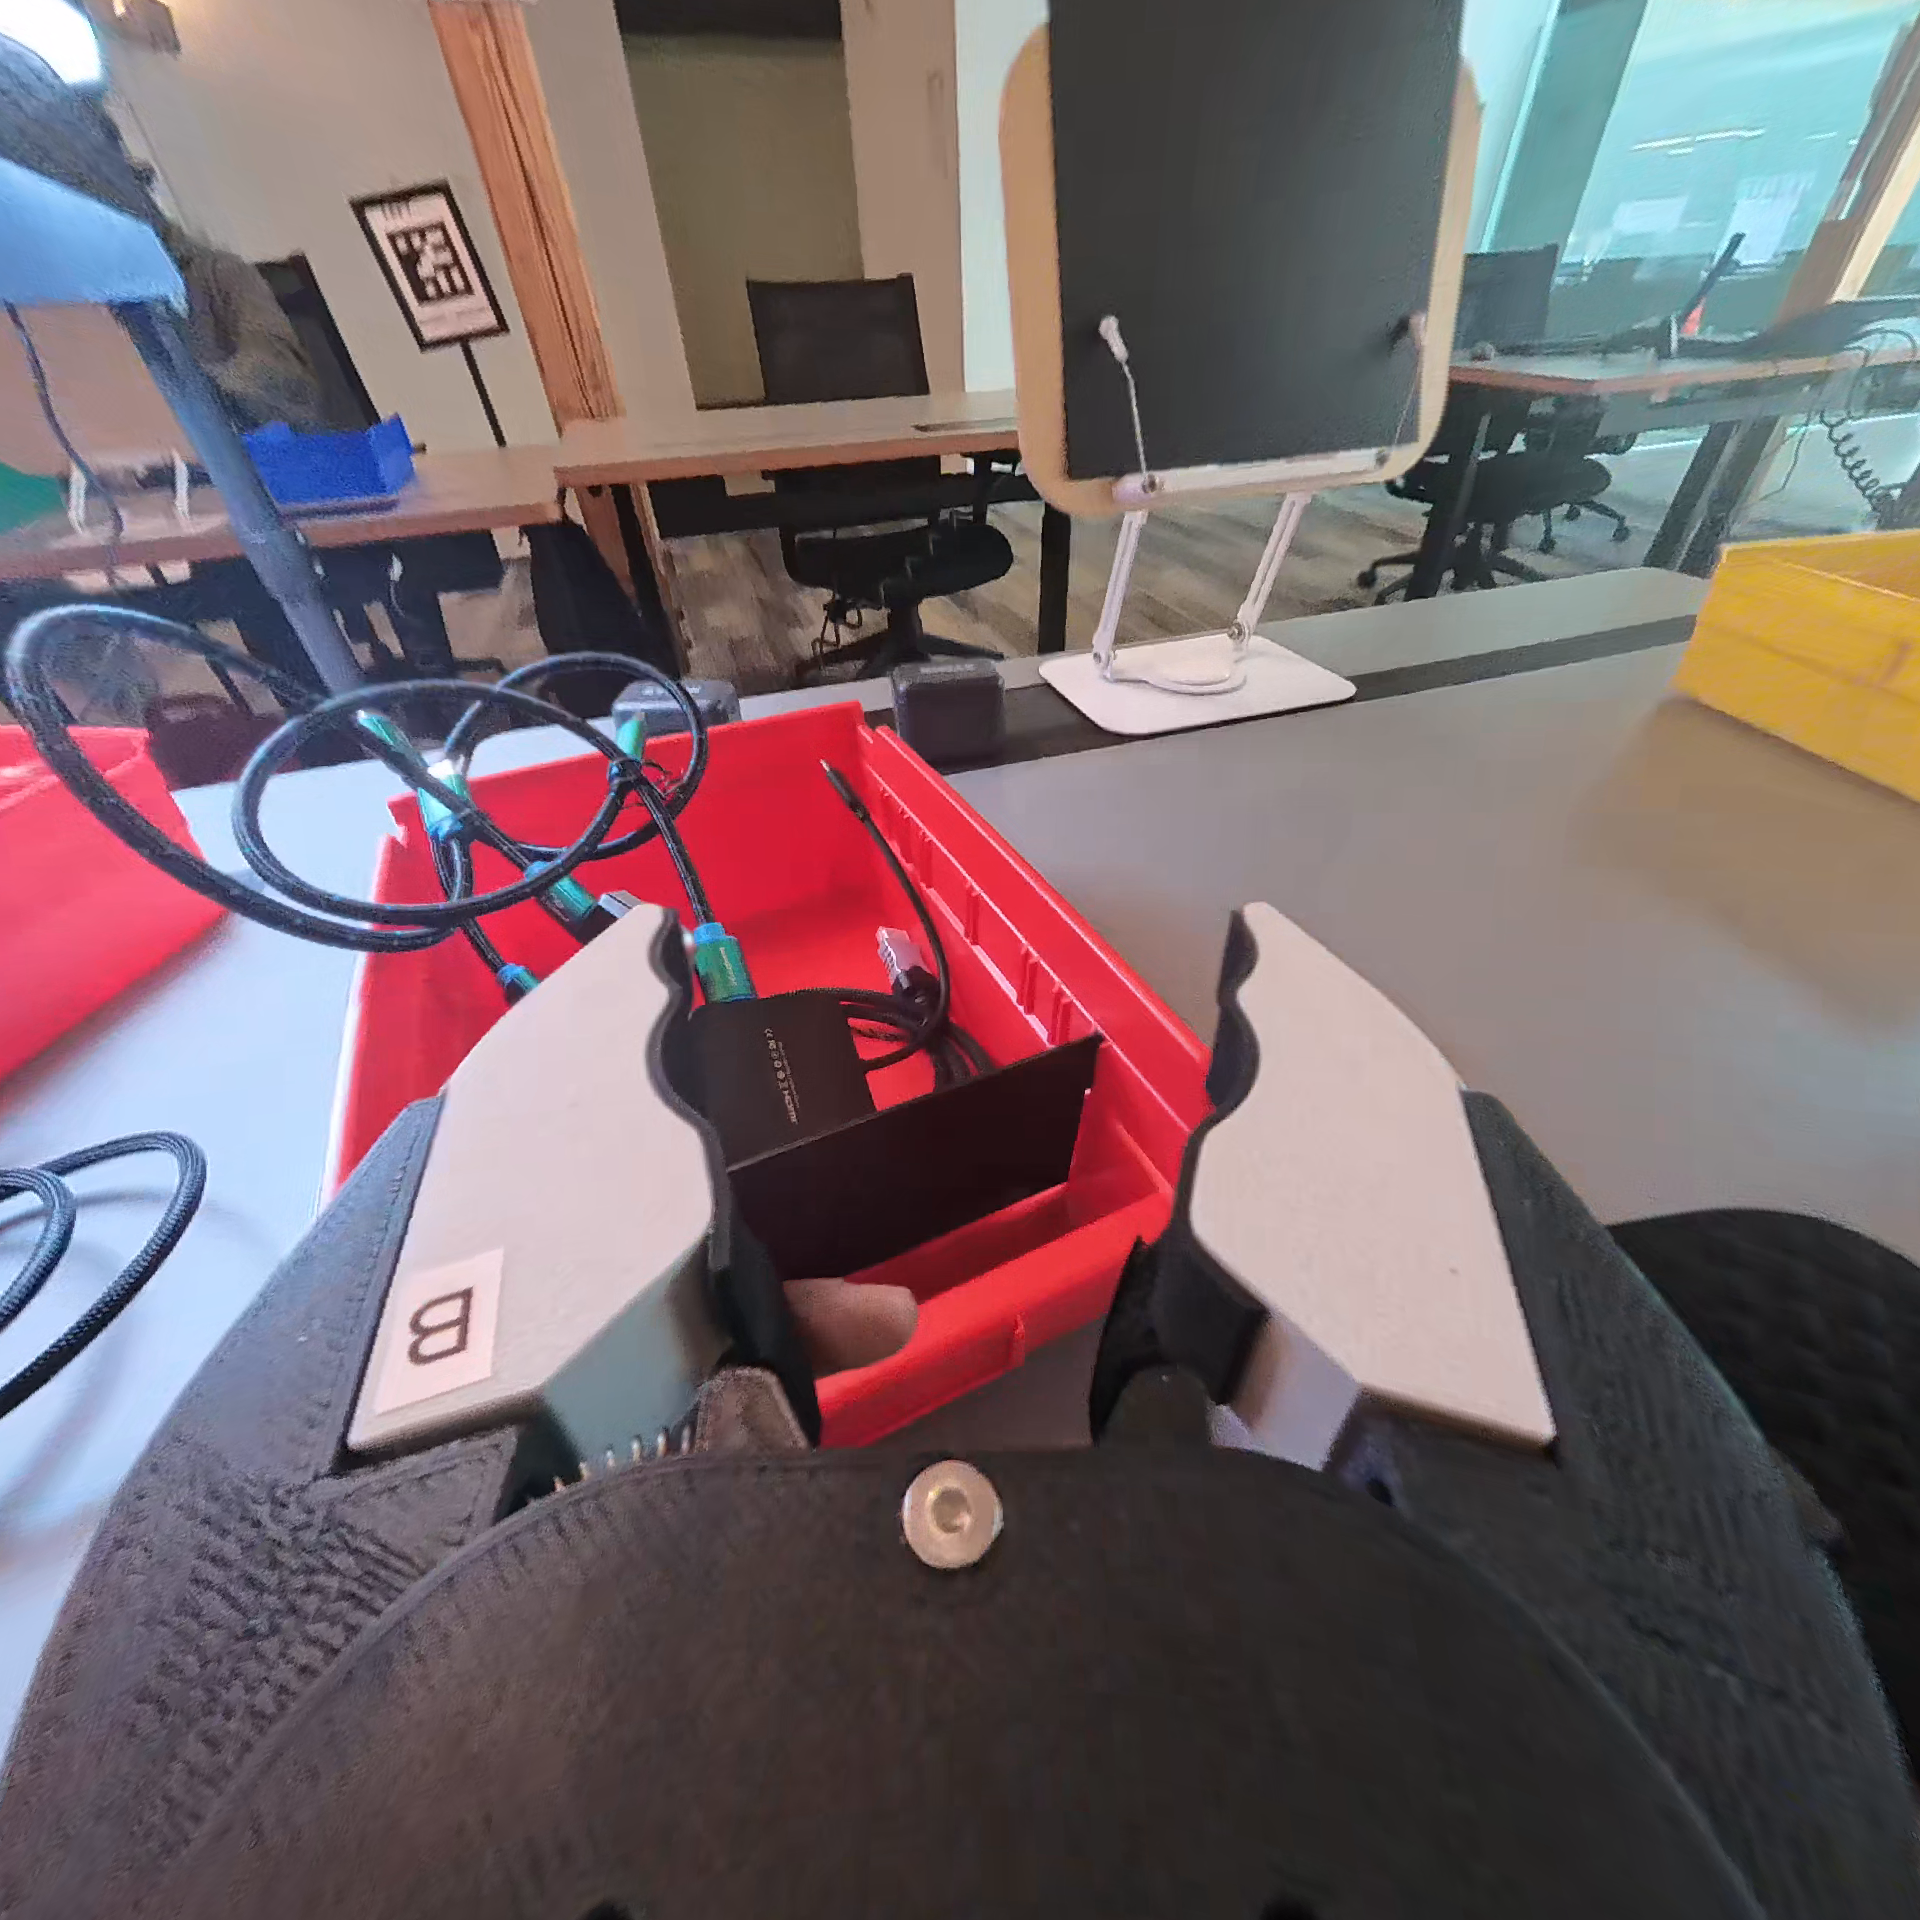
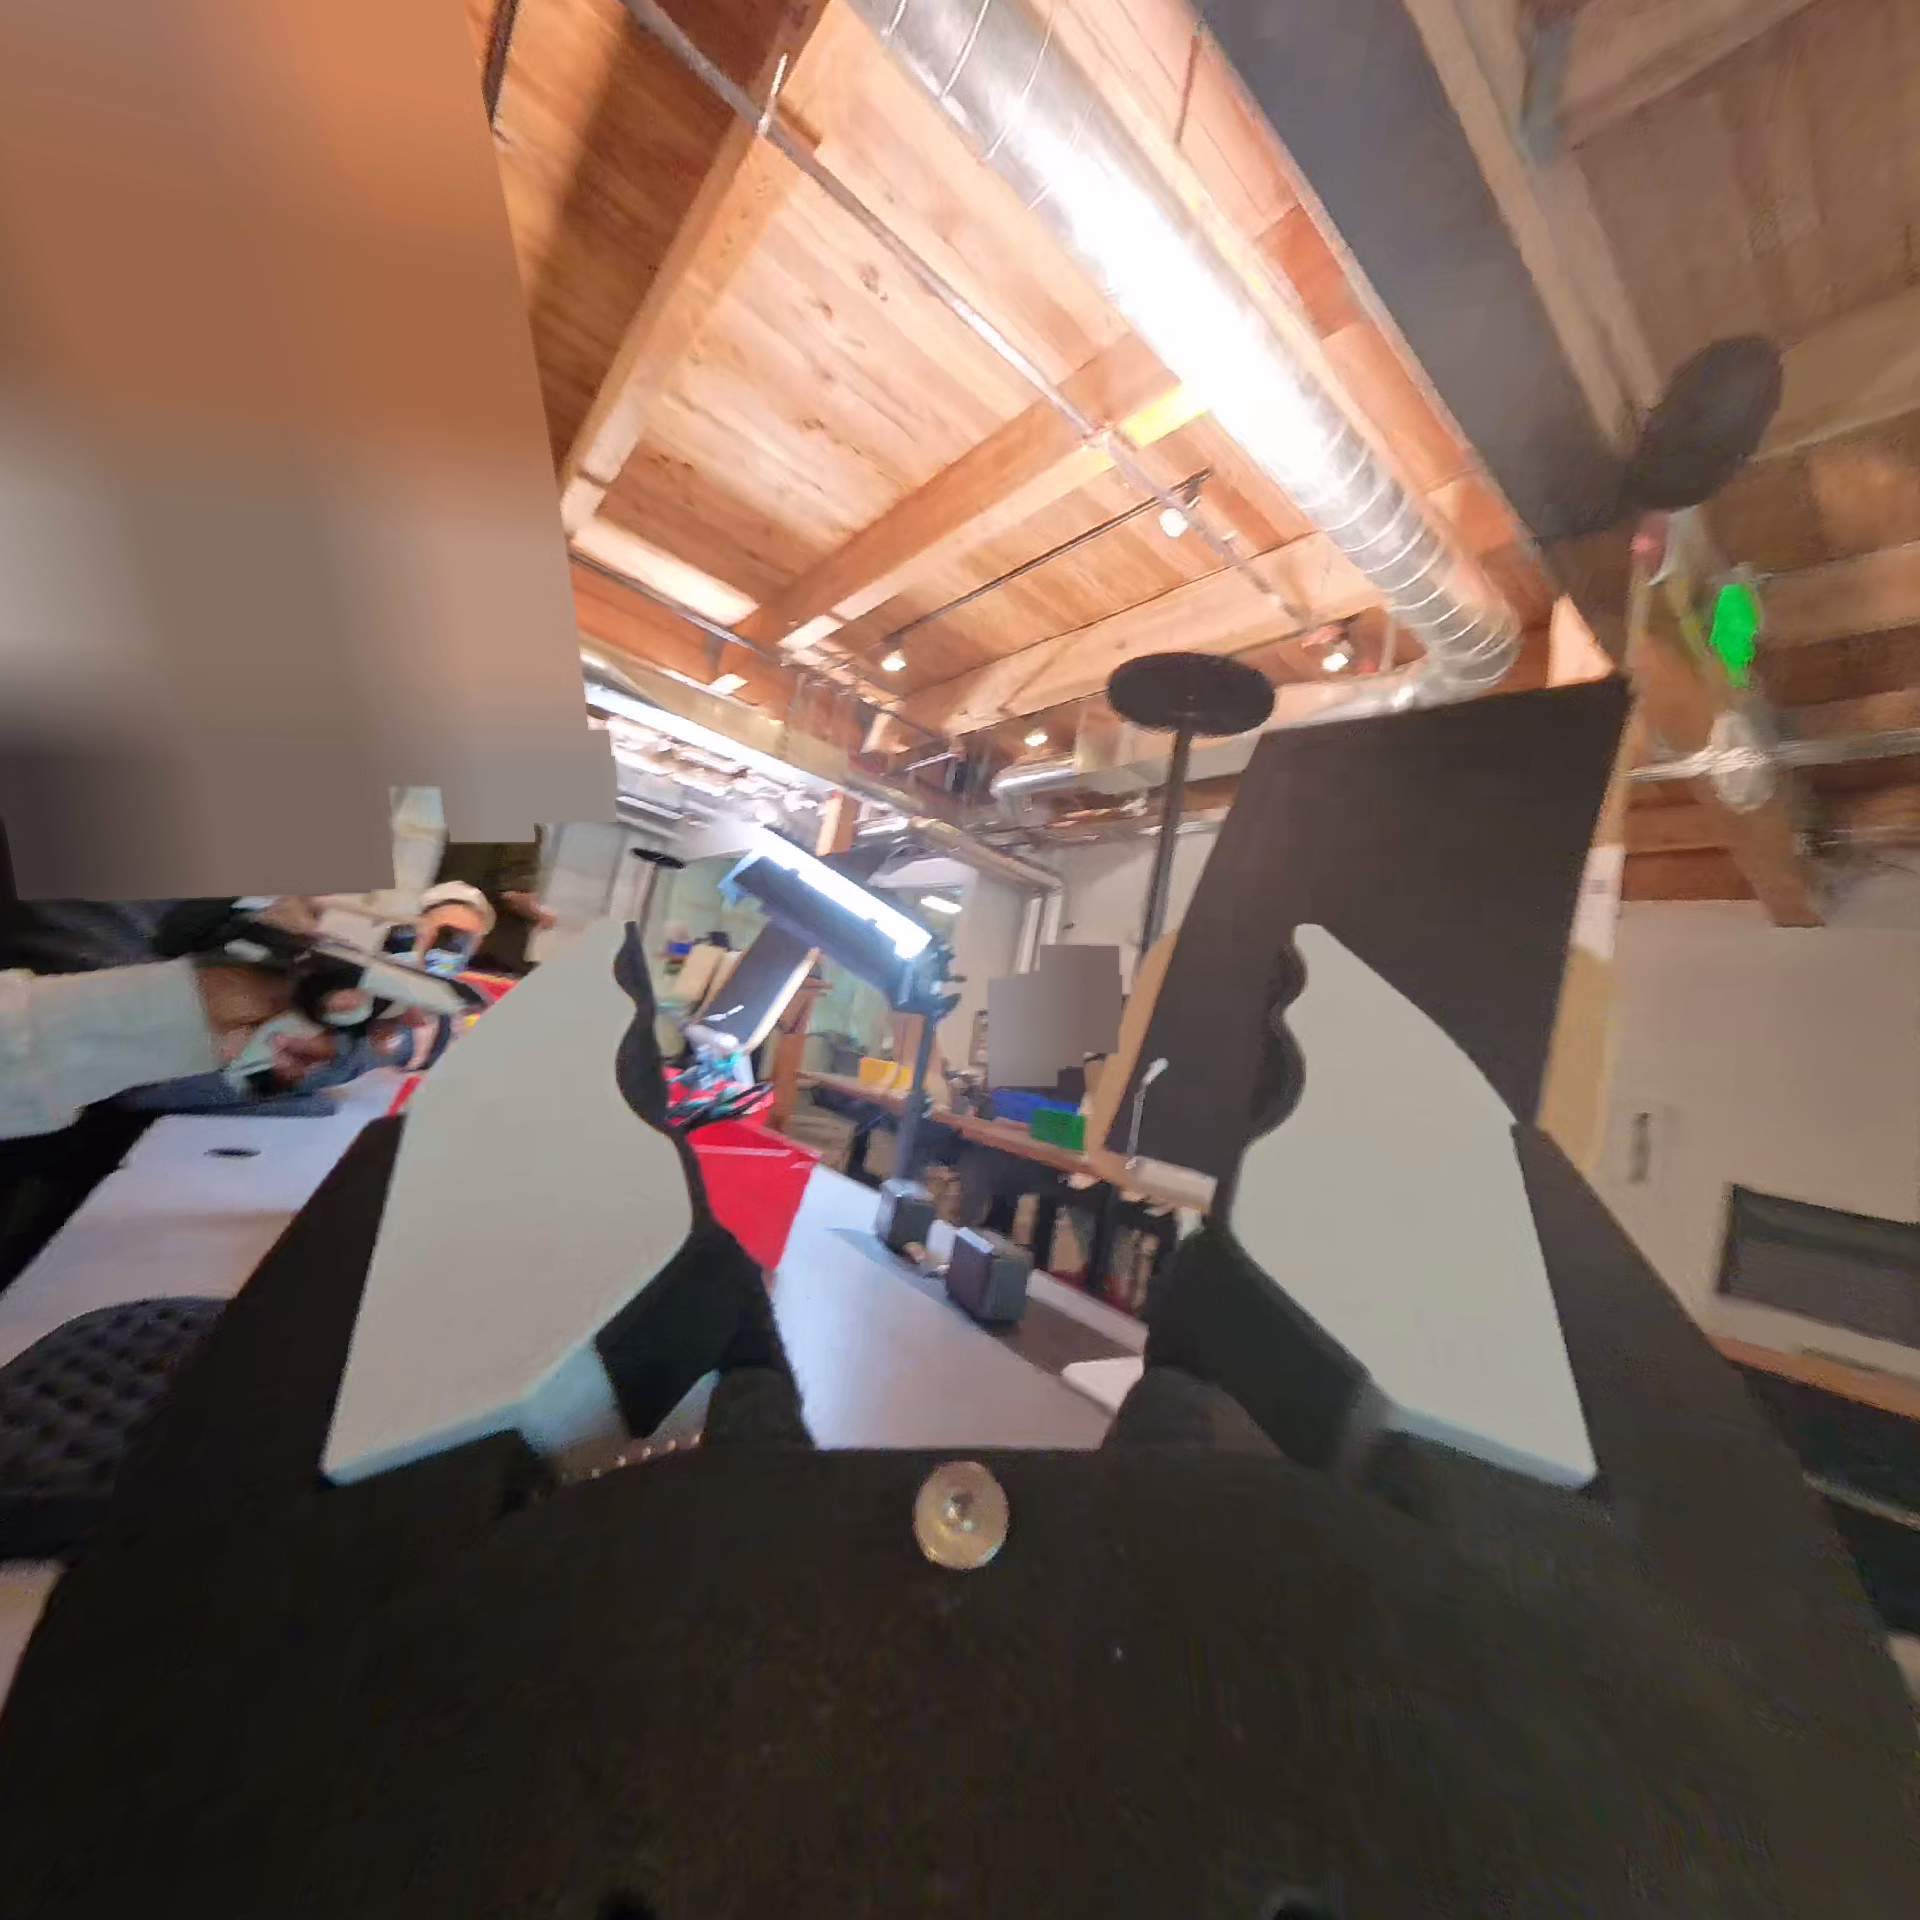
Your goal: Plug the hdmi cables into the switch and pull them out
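A black HDMI switch (image 1: 774, 1070) lies in a red bin (image 1: 1049, 977), behind a black divider (image 1: 914, 1158). Black braided HDMI cables (image 1: 436, 831) with teal-collared plugs (image 1: 724, 961) loop out over the bin's far left corner; one plug sits at the switch's far end. A thin black lead (image 1: 904, 883) and a USB plug (image 1: 902, 951) lie beside the switch. My left gripper (image 1: 951, 961) is open and empty, hovering over the bin's near end. My right gripper (image 2: 961, 961) is open and empty, tilted up toward the ceiling. A red bin (image 2: 743, 1164) shows between its fingers.
A second red bin (image 1: 73, 883) stands at the left and a yellow bin (image 1: 1818, 665) at the far right. A dark board on a white stand (image 1: 1236, 270) stands behind. Another black cable (image 1: 94, 1226) lies at the left. A person's sleeve and hand (image 2: 135, 1023) show at the left.
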The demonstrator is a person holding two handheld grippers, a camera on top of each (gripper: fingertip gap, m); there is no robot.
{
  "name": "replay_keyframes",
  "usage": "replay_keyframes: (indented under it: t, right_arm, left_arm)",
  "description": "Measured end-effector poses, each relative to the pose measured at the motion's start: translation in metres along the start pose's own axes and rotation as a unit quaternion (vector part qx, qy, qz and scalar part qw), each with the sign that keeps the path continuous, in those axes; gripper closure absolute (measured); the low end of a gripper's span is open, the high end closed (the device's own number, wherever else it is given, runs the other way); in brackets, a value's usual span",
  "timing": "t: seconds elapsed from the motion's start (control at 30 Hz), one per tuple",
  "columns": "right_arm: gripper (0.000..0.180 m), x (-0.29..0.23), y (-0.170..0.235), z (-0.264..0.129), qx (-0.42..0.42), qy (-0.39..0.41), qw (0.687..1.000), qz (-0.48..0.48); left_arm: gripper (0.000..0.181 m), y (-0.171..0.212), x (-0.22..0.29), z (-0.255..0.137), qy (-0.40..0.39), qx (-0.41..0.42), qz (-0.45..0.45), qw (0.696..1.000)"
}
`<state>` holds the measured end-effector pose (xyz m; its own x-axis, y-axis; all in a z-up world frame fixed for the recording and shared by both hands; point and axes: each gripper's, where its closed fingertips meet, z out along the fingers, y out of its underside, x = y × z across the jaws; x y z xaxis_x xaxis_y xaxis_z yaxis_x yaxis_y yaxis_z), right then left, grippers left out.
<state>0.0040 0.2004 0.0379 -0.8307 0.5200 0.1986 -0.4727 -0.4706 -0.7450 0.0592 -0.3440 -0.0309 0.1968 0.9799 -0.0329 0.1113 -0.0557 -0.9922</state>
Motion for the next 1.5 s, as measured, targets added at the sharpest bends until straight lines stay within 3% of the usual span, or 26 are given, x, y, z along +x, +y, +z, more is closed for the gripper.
replay_keyframes:
  t: [0.13,0.23,0.33,0.5,0.67,1.23,1.5]
  right_arm:
    - [0.055,0.000,0.042,-0.004,-0.030,-0.016,0.993,0.117]
    - [0.057,-0.001,0.057,-0.009,-0.042,-0.010,0.985,0.165]
    - [0.060,-0.004,0.066,-0.009,-0.057,-0.014,0.985,0.161]
    - [0.060,-0.027,0.082,-0.007,-0.111,-0.057,0.986,0.109]
    - [0.060,-0.033,0.092,-0.007,-0.132,-0.068,0.983,0.107]
    - [0.064,-0.049,0.104,-0.008,-0.166,-0.099,0.978,0.076]
    - [0.065,-0.052,0.114,-0.009,-0.194,-0.108,0.974,0.042]
  left_arm:
    - [0.069,0.009,-0.014,0.018,-0.011,-0.075,-0.012,0.997]
    - [0.073,0.024,-0.032,0.036,-0.033,-0.142,-0.007,0.989]
    - [0.080,0.046,-0.037,0.056,-0.010,-0.220,-0.029,0.975]
    - [0.090,0.093,-0.067,0.078,-0.039,-0.370,-0.012,0.928]
    - [0.097,0.118,-0.073,0.088,-0.015,-0.459,-0.032,0.888]
    - [0.114,0.144,-0.070,0.085,0.052,-0.524,-0.119,0.842]
    - [0.121,0.141,-0.071,0.086,0.062,-0.506,-0.144,0.848]
